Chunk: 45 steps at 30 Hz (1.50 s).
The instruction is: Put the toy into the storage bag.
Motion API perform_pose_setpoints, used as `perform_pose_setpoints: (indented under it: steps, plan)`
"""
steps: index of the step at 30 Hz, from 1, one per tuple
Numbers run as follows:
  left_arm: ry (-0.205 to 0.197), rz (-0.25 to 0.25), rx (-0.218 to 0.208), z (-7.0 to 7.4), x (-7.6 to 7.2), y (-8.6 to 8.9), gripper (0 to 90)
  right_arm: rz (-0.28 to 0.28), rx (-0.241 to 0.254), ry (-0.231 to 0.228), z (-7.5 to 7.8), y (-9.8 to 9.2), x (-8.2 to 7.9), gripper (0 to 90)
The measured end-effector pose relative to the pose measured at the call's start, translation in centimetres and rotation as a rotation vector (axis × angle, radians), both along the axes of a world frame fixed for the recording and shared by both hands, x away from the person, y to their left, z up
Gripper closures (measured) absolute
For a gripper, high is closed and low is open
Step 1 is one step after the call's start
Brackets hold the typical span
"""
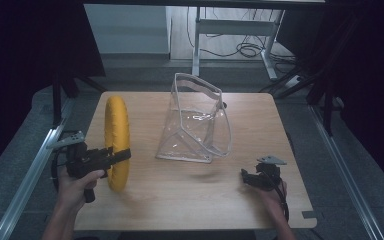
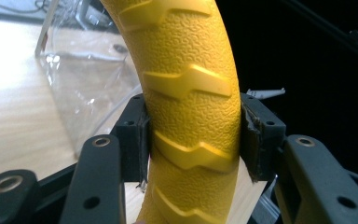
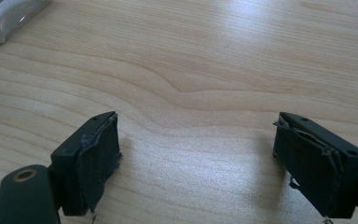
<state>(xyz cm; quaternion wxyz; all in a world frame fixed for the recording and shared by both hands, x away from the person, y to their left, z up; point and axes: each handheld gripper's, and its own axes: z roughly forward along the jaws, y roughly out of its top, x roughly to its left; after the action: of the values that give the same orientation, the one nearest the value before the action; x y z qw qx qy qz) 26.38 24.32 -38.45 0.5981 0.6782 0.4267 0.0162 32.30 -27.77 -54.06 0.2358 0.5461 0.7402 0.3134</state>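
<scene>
High view: left hand comes in from 7 o'clock w/ left gripper aimed toward 3, jaws clamped on both sides of the yellow ring, which stands on edge on the wooden table, long axis running 12–6, at the table's 9 o'clock side. Right gripper sits low at 4 o'clock, pointing toward 9, jaws wide apart, nothing in them. Clear plastic bag stands open-topped at center, looks empty.

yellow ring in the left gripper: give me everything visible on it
The yellow ring stands on edge at the left of the wooden table, beside the clear plastic bag. It looks rubbery, with a pebbled surface and raised zigzag tread ribs. The left gripper is clamped across its near rim, a jaw on either side.
</scene>
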Motion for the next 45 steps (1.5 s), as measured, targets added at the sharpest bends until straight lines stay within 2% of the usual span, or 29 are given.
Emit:
perform_pose_setpoints:
  steps: [4, 5, 12, 14, 18, 22, 24, 30, 34, 38, 40, 45]
  plan:
    - [-0.025, 0.000, -0.007, 0.5, 0.1, -0.8, 50.6, 0.000, 0.001, 0.000, 0.0, 0.0, 0.0, 14.7]
    - [-0.041, 0.002, -0.018, 0.9, 0.2, -1.3, 50.6, 0.000, 0.003, 0.000, 0.0, 0.0, 0.0, 14.7]
    - [-0.068, 0.019, -0.057, 1.4, 0.6, -2.0, 50.6, 0.001, 0.002, -0.001, 0.0, 0.0, 0.0, 14.7]
    - [-0.077, 0.031, -0.082, 1.7, 0.8, -2.4, 50.6, 0.002, 0.000, -0.002, 0.0, 0.0, 0.0, 14.7]
    - [-0.091, 0.043, -0.099, 1.9, 0.9, -2.8, 50.6, 0.001, 0.001, -0.002, 0.0, 0.0, 0.0, 14.7]
    - [-0.118, 0.068, -0.110, 2.2, 1.0, -3.5, 50.6, 0.000, 0.000, 0.000, 0.0, 0.0, 0.0, 14.7]
    - [-0.134, 0.077, -0.128, 2.4, 1.2, -4.0, 50.6, 0.000, 0.000, 0.001, 0.0, 0.0, 0.0, 14.7]
    - [-0.158, 0.074, -0.154, 2.8, 1.5, -5.0, 50.5, -0.001, 0.001, 0.002, 0.0, 0.0, 0.0, 14.7]
    - [-0.186, 0.091, -0.179, 3.2, 1.8, -5.7, 50.5, -0.001, 0.002, 0.003, 0.0, 0.0, 0.0, 14.7]
    - [-0.206, 0.105, -0.188, 3.5, 1.9, -6.1, 50.5, -0.001, 0.003, 0.002, 0.0, 0.0, 0.0, 14.7]
    - [-0.233, 0.117, -0.196, 3.8, 1.9, -6.5, 50.5, -0.002, 0.002, 0.002, 0.0, 0.0, 0.0, 14.7]
    - [-0.265, 0.128, -0.203, 4.6, 2.0, -7.4, 50.5, 0.000, 0.000, 0.002, 0.0, 0.0, 0.0, 14.7]
